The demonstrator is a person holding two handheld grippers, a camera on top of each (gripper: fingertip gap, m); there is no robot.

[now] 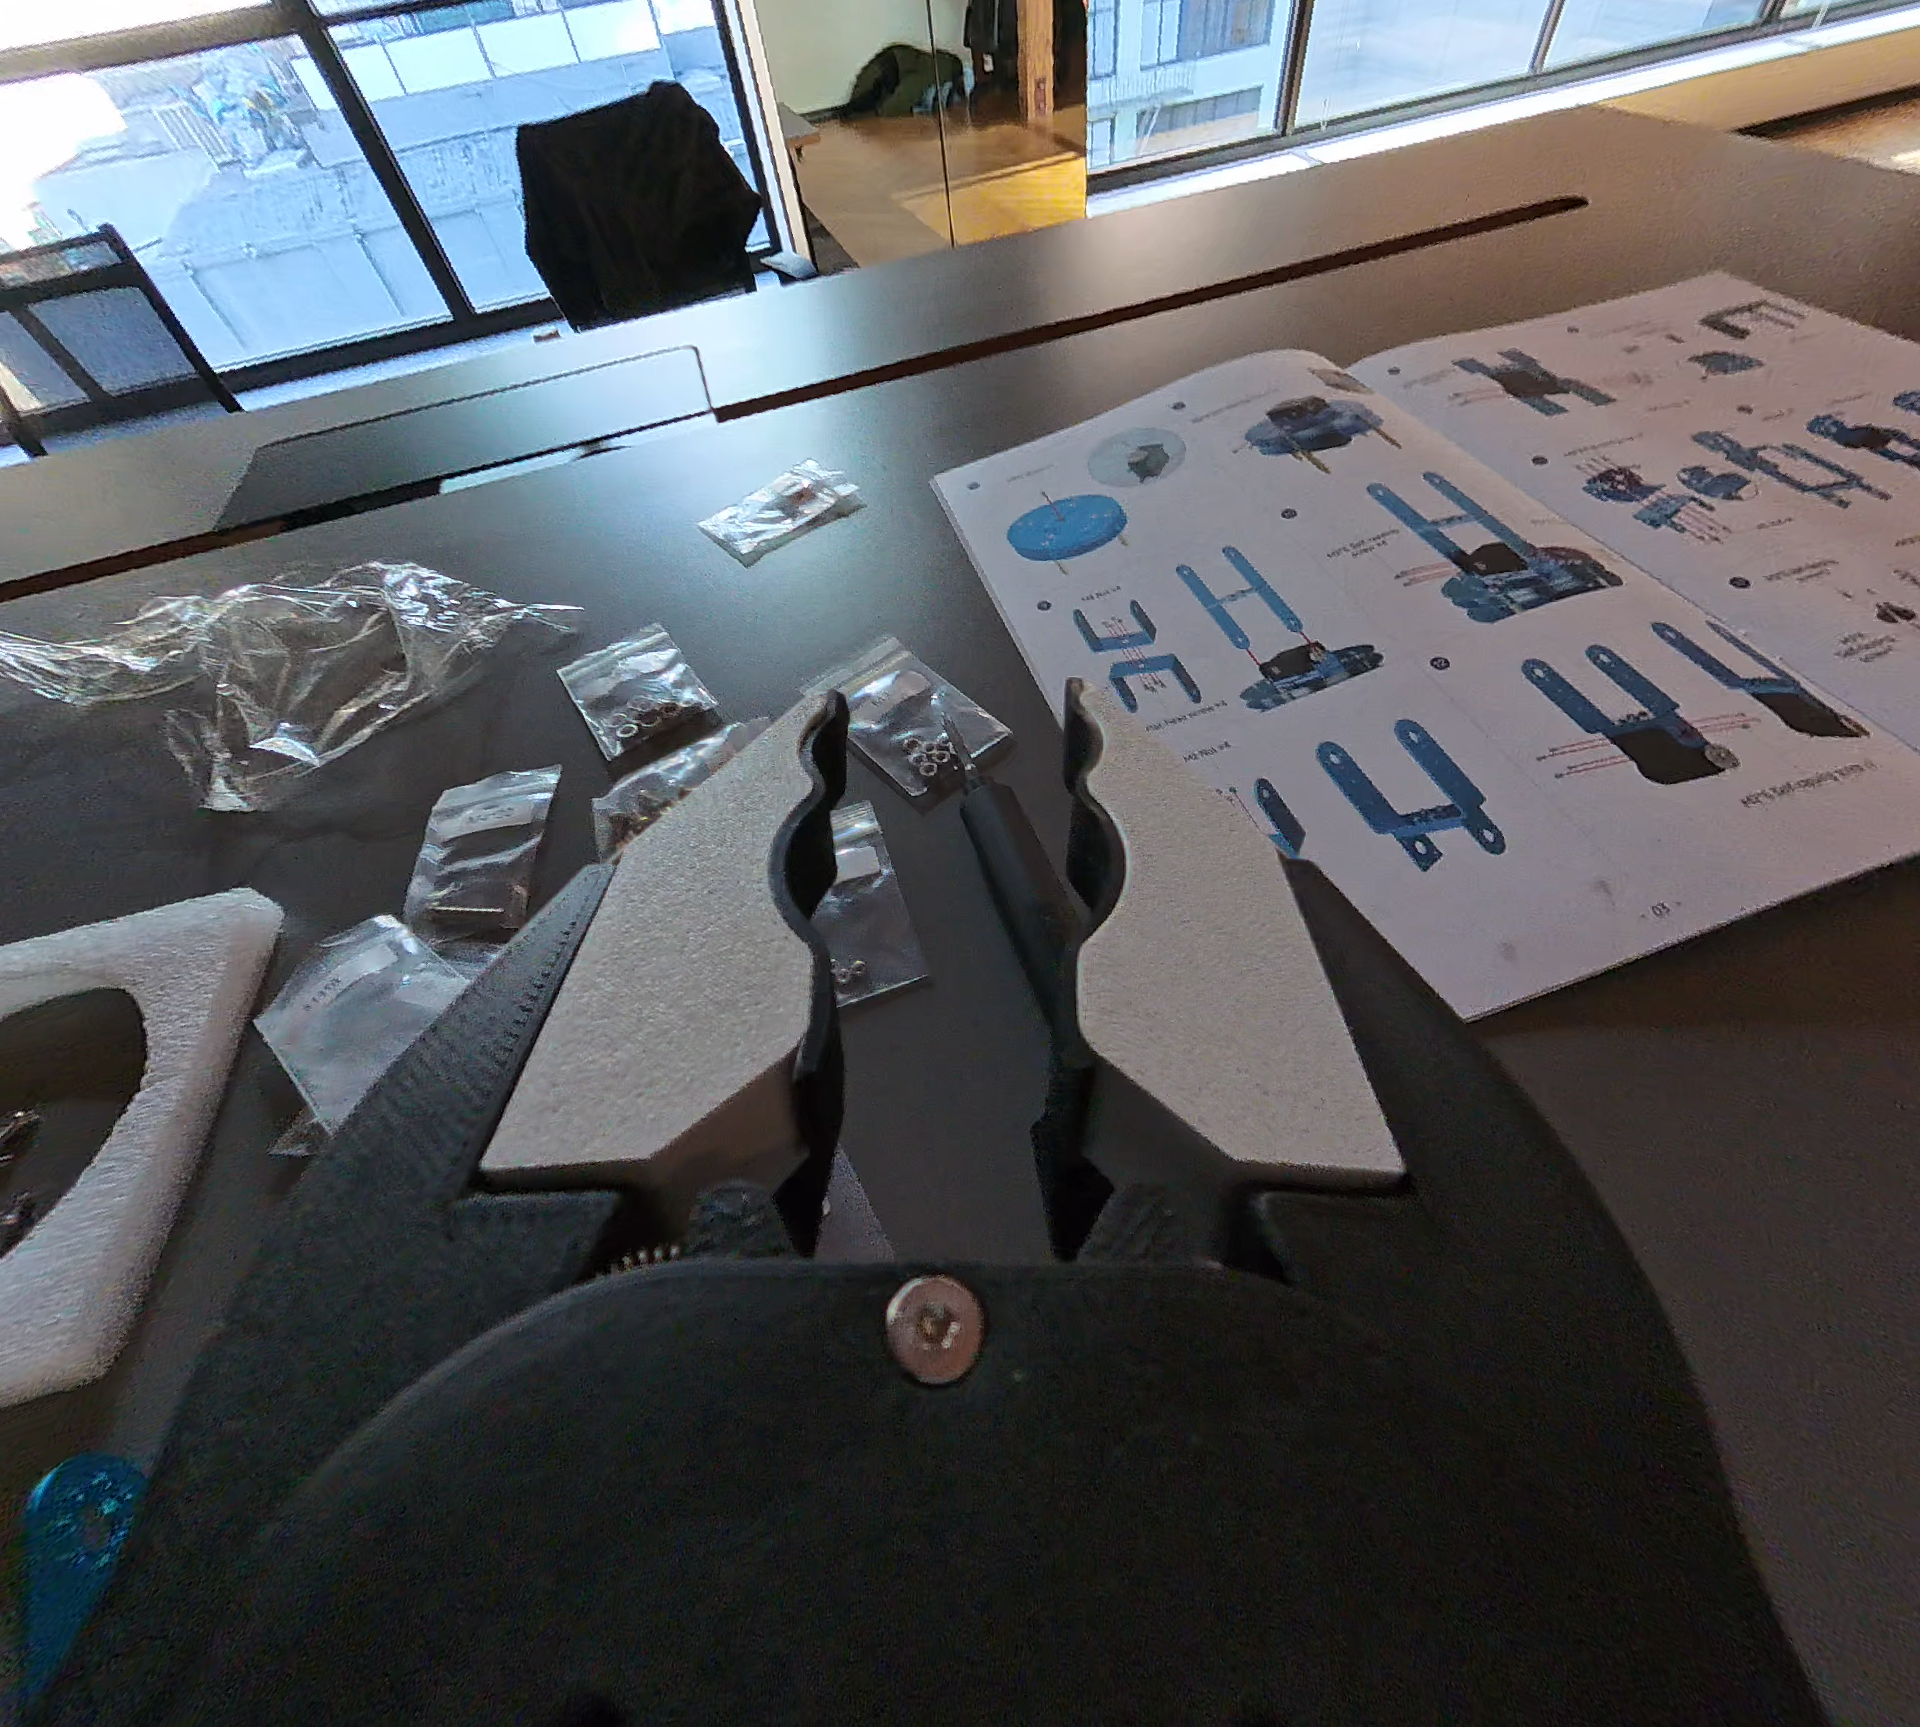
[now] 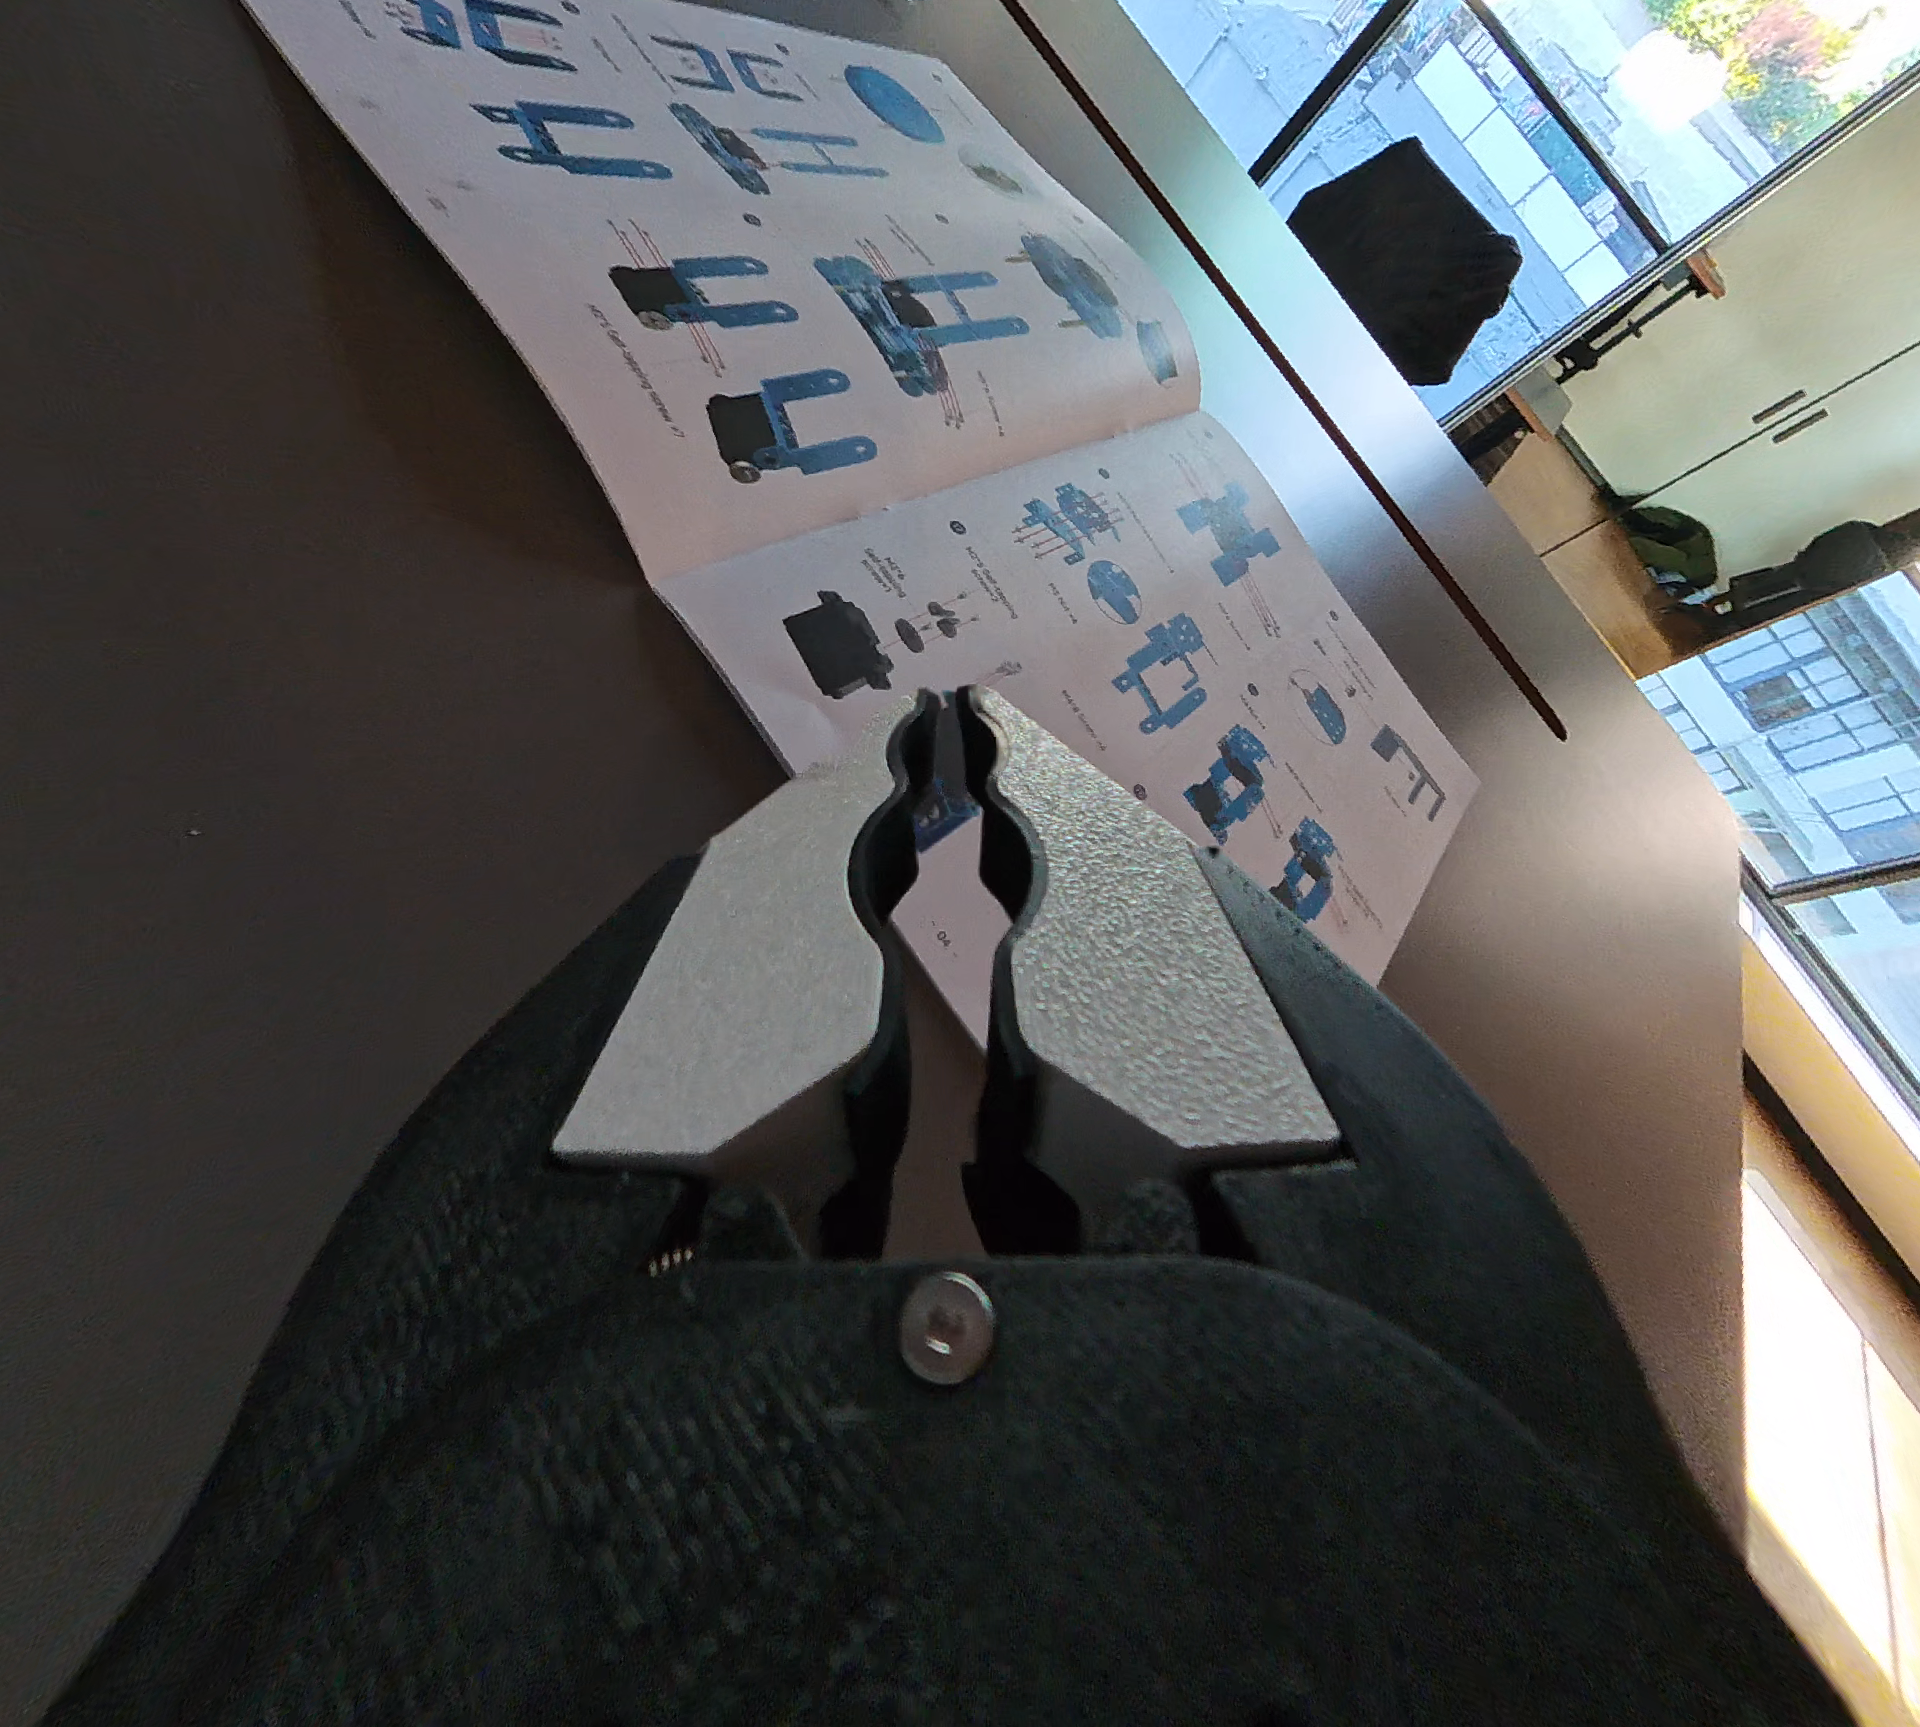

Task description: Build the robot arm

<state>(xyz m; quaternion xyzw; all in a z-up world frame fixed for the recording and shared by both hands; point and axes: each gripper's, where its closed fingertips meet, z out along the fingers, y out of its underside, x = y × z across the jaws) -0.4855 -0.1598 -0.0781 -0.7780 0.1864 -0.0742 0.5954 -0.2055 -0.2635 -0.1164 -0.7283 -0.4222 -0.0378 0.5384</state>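
The left claw [image 1: 956,721], fingers apart, hovers over small clear plastic hardware bags [image 1: 920,727] left of the open white instruction booklet [image 1: 1558,690]. The right claw [image 2: 943,698], tips nearly together and empty, hangs over that booklet on the dark matte surface [image 2: 312,638].

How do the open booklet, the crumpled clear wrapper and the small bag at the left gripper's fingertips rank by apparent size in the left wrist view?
1. open booklet
2. crumpled clear wrapper
3. small bag at the left gripper
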